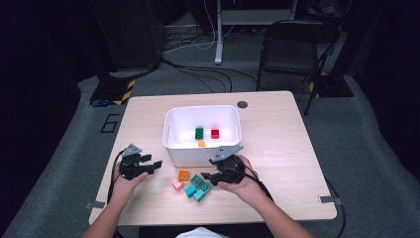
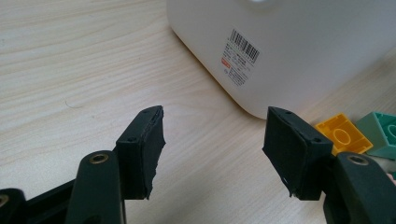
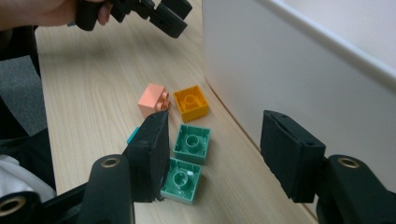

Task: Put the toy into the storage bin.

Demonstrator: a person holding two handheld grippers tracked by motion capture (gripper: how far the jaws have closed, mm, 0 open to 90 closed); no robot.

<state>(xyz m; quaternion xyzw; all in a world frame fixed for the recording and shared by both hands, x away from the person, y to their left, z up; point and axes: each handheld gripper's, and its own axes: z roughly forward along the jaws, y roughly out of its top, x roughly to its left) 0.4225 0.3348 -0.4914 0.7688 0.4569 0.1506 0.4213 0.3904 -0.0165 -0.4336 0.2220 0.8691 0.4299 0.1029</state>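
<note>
Between right gripper [image 3: 212, 154] jaws, spread and gripping nothing: two green bricks [image 3: 192, 143] on table [image 3: 93, 102], nearer one beside left jaw. Ahead of them orange brick [image 3: 191, 102] and pink brick [image 3: 153, 100]. White bin [image 3: 289, 70] wall just beside right jaw. Left gripper [image 2: 212, 149] spread too, empty, over bare wood, bin ahead.

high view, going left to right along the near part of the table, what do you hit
left gripper → pink brick → orange brick → teal bricks → right gripper
</note>
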